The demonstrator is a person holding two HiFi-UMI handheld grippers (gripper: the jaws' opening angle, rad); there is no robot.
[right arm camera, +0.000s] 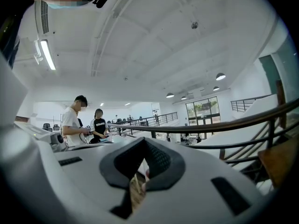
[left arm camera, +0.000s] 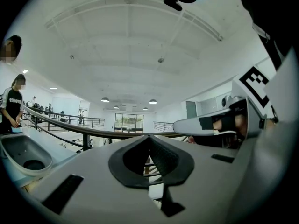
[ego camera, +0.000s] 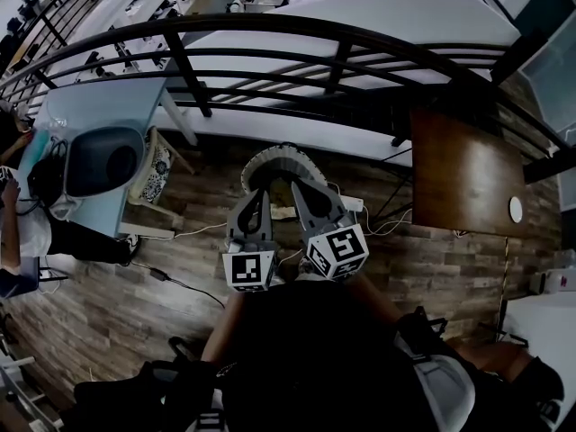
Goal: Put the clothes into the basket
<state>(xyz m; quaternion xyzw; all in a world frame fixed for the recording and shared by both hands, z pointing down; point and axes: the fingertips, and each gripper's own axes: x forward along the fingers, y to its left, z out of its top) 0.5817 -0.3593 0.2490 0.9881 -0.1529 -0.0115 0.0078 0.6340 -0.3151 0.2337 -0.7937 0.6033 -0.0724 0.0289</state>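
— Left to right: what are the claws doing?
— The left gripper (ego camera: 254,198) has its jaws together on nothing. The right gripper (ego camera: 310,201) is likewise closed and empty.
— Clothes? Basket?
— No clothes show in any view. A white ribbed rim (ego camera: 281,156) on the plank floor (ego camera: 432,268), just past the tips, may be the basket. Its inside is hidden, so I can't judge progress.
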